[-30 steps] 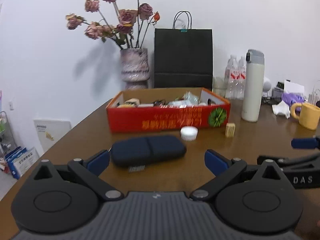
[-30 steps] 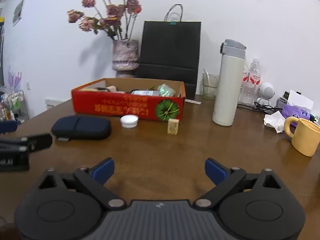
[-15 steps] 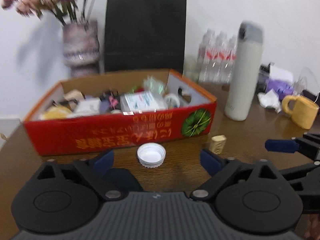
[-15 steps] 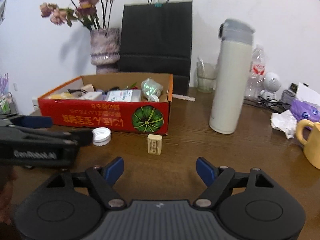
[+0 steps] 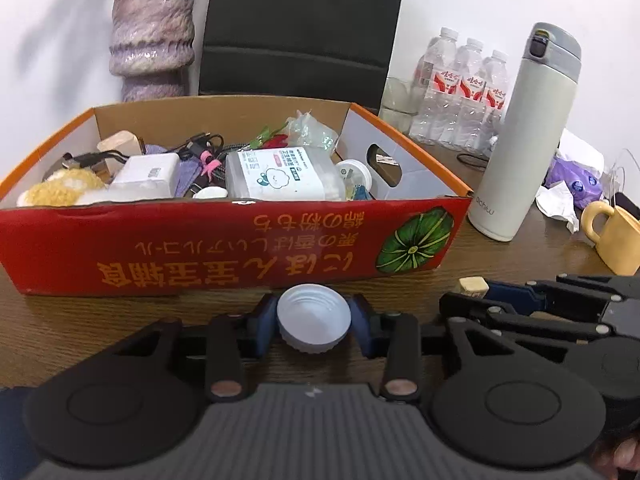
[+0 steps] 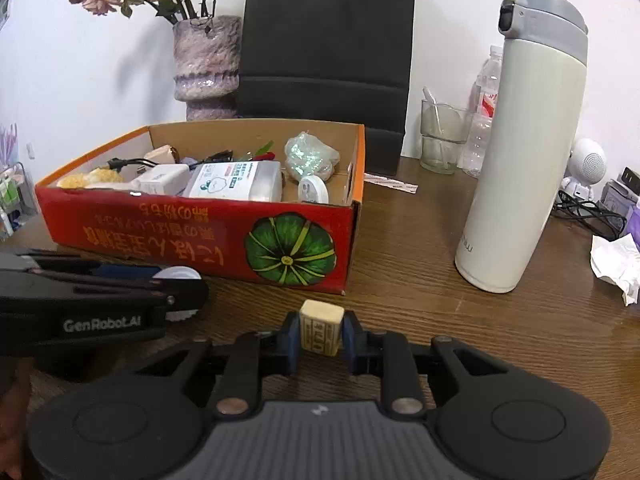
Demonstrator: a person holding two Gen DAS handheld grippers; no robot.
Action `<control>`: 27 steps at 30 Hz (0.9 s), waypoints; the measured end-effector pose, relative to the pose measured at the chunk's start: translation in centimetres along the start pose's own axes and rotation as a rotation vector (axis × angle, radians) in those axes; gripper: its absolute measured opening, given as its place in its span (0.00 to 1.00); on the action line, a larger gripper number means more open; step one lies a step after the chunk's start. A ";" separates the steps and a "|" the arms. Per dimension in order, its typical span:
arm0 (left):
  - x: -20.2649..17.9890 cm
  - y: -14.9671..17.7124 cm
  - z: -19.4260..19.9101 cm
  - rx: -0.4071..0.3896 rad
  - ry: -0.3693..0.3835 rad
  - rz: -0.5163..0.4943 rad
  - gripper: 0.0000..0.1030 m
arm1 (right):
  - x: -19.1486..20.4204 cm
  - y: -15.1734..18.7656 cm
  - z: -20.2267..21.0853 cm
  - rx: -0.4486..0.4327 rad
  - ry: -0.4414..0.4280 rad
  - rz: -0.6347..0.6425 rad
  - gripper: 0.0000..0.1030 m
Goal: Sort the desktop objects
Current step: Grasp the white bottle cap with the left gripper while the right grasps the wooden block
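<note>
office or home-office corner. brown wood-grain desk against plain white wall. on it: red cardboard box crammed with chargers, cables, small sundries; tall cream thermos flask with grey lid; shrink-wrapped pack of clear water bottles; yellow ceramic mug; mottled purple vase of dried roses; black paper carrier bag.

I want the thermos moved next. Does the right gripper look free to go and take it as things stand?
Probably not yet. The right gripper has just closed on the small tile, so its fingers are occupied. The table towards the thermos looks unobstructed once the tile is dropped.
</note>
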State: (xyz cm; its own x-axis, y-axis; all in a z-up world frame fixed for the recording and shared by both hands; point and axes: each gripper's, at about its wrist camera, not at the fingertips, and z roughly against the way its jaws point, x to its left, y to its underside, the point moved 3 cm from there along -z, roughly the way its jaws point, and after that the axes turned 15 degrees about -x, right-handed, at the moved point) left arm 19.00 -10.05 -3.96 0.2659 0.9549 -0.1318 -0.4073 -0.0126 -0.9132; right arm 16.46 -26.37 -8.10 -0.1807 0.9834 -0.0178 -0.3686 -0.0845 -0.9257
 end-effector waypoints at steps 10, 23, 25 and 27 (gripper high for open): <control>-1.7 -3.2 10.8 -0.245 -0.037 -0.013 0.40 | 0.7 -3.0 6.5 -0.155 -0.002 0.026 0.20; -1.6 -1.4 25.9 -0.473 -0.151 -0.045 0.40 | 3.3 -4.0 20.3 -0.431 -0.007 -0.055 0.21; -1.7 -1.2 27.1 -0.475 -0.179 -0.047 0.40 | 4.0 -4.1 22.1 -0.470 -0.019 -0.072 0.21; -1.7 -1.1 28.3 -0.496 -0.189 -0.043 0.40 | 4.5 -4.3 23.8 -0.508 -0.017 -0.073 0.21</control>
State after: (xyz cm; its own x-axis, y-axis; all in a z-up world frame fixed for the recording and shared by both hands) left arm -5.70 -3.24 8.21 0.0926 0.9938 -0.0607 0.0749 -0.0678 -0.9949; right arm -4.50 -25.37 4.80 -0.1877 0.9806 0.0558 0.1077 0.0770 -0.9912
